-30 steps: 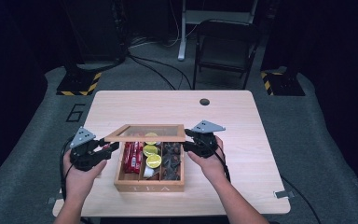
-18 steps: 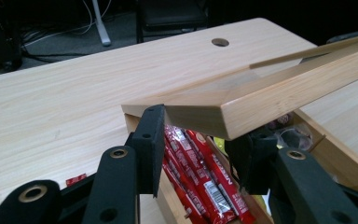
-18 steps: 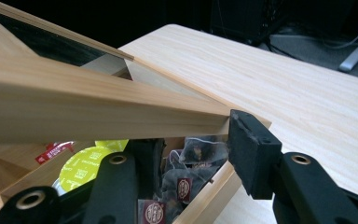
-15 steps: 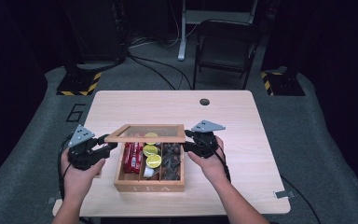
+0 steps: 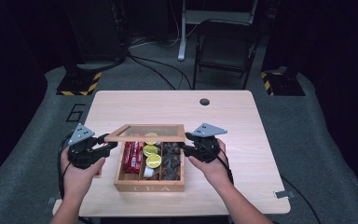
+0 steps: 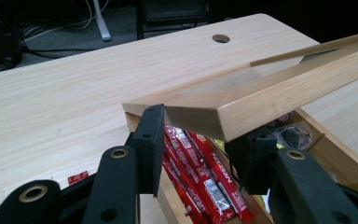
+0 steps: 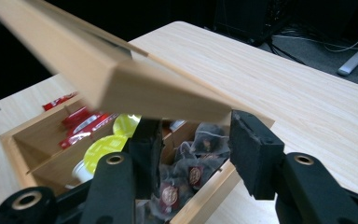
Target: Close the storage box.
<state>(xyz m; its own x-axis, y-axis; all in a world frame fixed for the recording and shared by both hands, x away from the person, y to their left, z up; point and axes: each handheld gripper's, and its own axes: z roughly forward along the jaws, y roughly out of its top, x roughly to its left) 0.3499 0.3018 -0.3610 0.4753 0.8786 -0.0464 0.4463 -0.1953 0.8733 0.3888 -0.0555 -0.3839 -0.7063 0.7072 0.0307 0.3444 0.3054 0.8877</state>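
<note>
Tea box (image 5: 149, 186) sits on the tabletop (image 5: 168, 107) at lower centre of the high view, with its glass-paned lid (image 5: 145, 133) raised and tilted above the back edge.

At the left of that view, the left gripper (image 5: 106, 142) points toward the lid's left corner. In the left gripper view, its fingers (image 6: 150, 144) stand apart on either side of that wooden corner (image 6: 223, 109); the left finger's tip is at the lid's edge, while the right finger sits below the frame, so I cannot tell whether they actually press on it. Beneath the corner lie red sachets (image 6: 200, 177) in the box's left compartment, and one small red packet (image 6: 78, 178) lies on the tabletop just beside the box.

Moving right in the high view, the middle compartment holds yellow-green round capsules (image 5: 153, 160) and a white cup (image 5: 148, 172), and the right compartment holds dark tea bags (image 5: 171, 161).

Further right, the right gripper (image 5: 185, 148) meets the lid's right corner. Its jaws have just been opening a little. In the right gripper view, the fingers (image 7: 256, 149) sit below the lid's underside (image 7: 135, 88) with a gap between them, over the tea bags (image 7: 191, 177); no pressing contact is visible.

A round hole (image 5: 204, 101) marks the tabletop in the upper right, and a chair (image 5: 226, 46) stands on the floor beyond.
</note>
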